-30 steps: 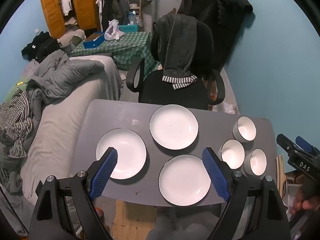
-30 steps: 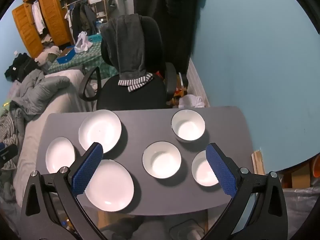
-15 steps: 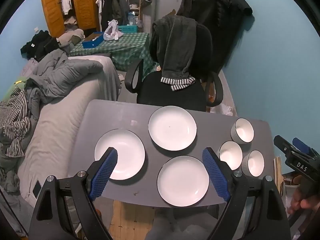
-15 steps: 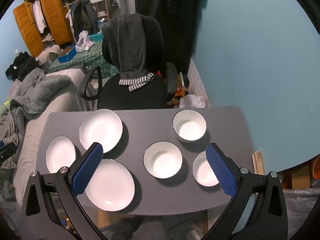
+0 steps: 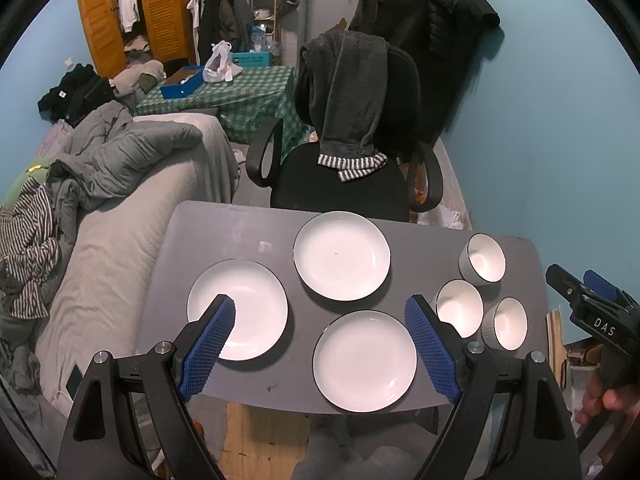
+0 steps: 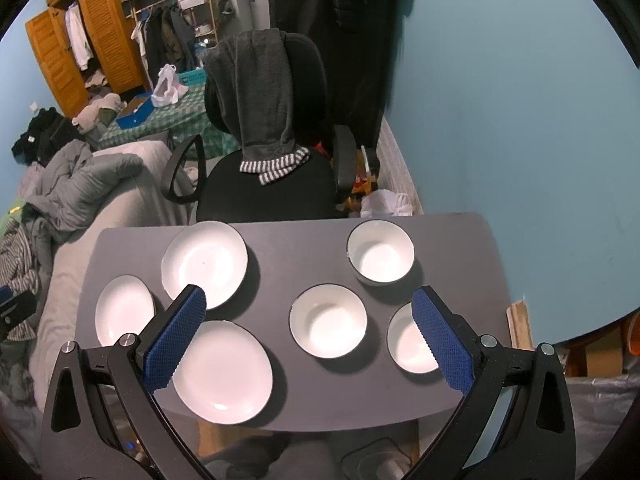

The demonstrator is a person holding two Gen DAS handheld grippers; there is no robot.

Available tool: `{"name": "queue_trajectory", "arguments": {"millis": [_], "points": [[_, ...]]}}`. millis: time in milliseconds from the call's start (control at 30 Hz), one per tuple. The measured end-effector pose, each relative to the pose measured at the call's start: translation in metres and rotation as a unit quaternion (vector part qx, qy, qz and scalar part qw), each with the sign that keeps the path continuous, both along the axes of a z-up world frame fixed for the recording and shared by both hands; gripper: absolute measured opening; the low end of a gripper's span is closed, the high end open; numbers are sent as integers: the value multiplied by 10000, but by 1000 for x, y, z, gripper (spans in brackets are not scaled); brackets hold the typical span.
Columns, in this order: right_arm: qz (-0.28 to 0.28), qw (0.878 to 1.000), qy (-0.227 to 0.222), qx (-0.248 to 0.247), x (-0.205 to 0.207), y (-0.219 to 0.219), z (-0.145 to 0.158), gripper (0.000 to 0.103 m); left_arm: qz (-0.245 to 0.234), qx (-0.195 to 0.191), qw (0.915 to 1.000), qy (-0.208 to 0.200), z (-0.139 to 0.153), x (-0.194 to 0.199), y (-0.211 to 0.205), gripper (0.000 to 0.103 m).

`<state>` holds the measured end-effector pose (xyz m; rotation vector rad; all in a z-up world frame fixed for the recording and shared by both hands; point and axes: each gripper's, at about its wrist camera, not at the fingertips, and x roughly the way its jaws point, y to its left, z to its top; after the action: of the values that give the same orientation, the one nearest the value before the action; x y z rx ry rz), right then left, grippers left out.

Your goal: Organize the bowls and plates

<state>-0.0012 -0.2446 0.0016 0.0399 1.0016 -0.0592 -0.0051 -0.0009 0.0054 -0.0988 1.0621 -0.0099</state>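
Below the wide-open left gripper point(image 5: 320, 344), three plates point(image 5: 364, 360) lie apart.

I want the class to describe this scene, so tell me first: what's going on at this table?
A person holds a two-finger gripper in each hand above a grey table. Both the left gripper and the right gripper are open and hold nothing. On the table lie three white plates on the left side and three white bowls on the right side, all separate, none stacked. Sorting has not visibly begun. An office chair draped with dark clothing stands behind the table.
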Motion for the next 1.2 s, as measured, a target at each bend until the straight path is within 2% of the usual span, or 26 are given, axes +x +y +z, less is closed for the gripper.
{"name": "queue_trajectory", "arguments": {"millis": [1200], "points": [[72, 10000, 40, -28, -5, -1, 1, 101, 105, -108, 9998, 159, -5, -8, 4, 88]]}}
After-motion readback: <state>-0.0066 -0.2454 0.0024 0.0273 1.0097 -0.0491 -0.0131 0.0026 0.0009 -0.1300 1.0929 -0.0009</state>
